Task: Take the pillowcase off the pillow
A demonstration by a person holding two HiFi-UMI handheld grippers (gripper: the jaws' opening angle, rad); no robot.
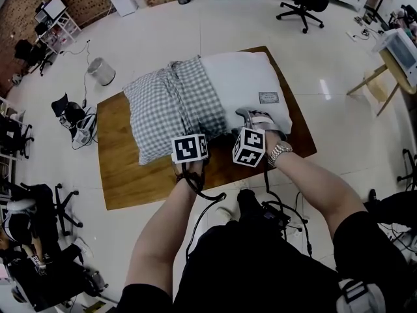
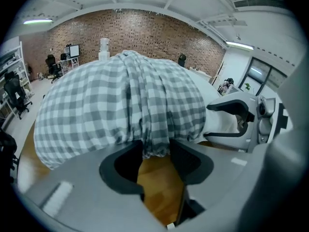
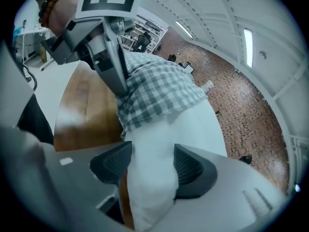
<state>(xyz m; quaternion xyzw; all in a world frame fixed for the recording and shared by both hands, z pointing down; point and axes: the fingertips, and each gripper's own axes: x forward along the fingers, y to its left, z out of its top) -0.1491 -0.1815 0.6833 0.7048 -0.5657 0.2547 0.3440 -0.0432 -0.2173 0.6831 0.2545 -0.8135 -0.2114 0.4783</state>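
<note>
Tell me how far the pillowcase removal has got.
Done: the pillowcase is bunched back, baring about half the pillow. In hand: left gripper jaws straddle its bunched edge, right gripper jaws the bare pillow, neither clearly clamped. Remaining: pulling it off the covered half.

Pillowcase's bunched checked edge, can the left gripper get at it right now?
Probably yes: the jaws of the left gripper stand apart, and the pillowcase hangs bunched right between them, nothing in the way.
</note>
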